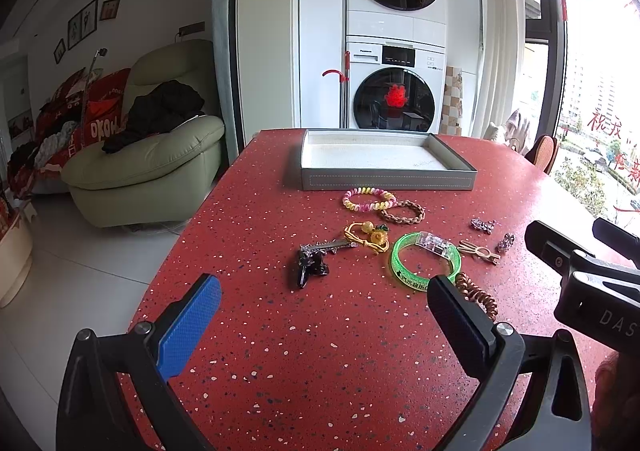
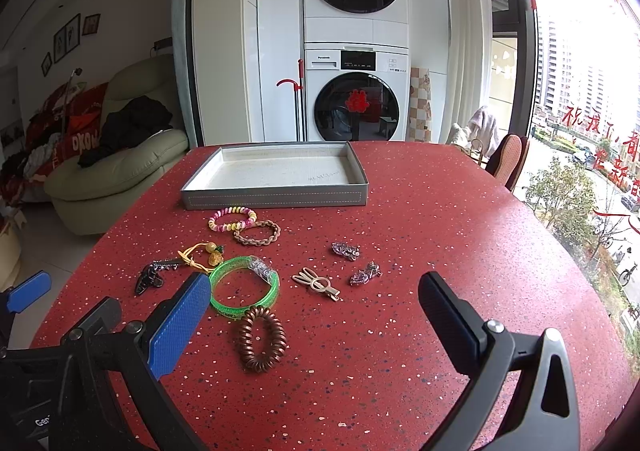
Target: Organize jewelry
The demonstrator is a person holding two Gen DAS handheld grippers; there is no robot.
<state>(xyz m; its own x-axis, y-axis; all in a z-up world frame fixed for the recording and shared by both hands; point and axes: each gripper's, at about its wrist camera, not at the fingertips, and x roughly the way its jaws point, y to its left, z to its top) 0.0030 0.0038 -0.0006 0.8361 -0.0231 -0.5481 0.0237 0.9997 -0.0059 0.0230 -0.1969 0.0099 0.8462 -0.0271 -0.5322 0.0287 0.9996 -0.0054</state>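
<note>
The left gripper (image 1: 324,307) hangs over the near part of the red speckled table (image 1: 320,371) with its jaws spread wide and nothing between them; the right gripper (image 2: 314,311) stands beside it in the same condition, released and empty. Nearest the right gripper lies a brown coil hair tie (image 2: 262,339), touching or just beside a green bangle (image 2: 244,287). Right of the bangle sits a beige hair clip (image 2: 316,284), and beyond that two small sparkly brooch-like pieces (image 2: 346,250) (image 2: 365,273), apart from each other. Left of the bangle lie a yellow cord charm (image 2: 204,253) and a dark hair clip (image 2: 150,277). Farther out, a pastel beaded bracelet (image 2: 233,219) and a tan braided bracelet (image 2: 257,232) touch or overlap, just in front of the grey tray (image 2: 276,198). The tray's white floor shows no items in either view. Judgement: the task stands at its opening step, with every piece on the table and none in the tray. The next move likely calls for lowering one gripper over a single piece, the coil tie being closest, and closing on it without dragging the adjoining bangle.
</note>
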